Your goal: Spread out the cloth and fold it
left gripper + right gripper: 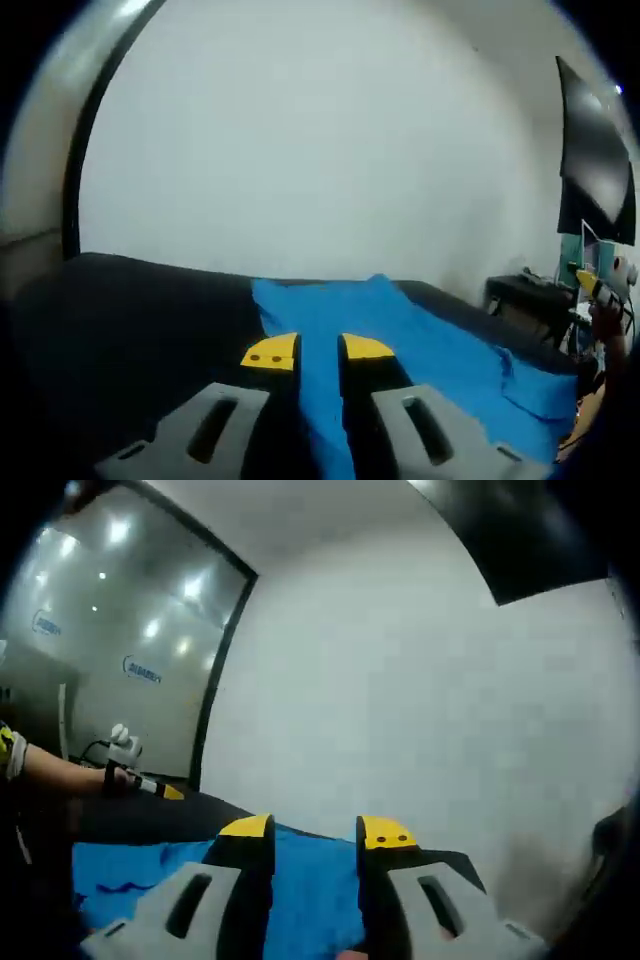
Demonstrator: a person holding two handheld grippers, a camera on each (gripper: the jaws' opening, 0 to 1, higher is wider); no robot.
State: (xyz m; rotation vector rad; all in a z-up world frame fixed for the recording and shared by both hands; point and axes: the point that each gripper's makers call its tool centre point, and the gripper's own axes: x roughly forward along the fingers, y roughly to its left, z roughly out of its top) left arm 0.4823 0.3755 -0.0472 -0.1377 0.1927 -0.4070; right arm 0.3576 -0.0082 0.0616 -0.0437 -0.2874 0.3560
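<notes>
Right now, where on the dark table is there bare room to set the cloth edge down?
Bare room lies on the dark table left of the blue cloth, running to the wall. A thin bare strip shows beyond the cloth's far edge. The cloth's right side is bunched. The left gripper fingers straddle the cloth.

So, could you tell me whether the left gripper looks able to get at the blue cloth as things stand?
Probably yes. The left gripper has its jaws apart, with the blue cloth lying directly ahead between them on the dark table. Nothing lies between the tips and the fabric.
</notes>
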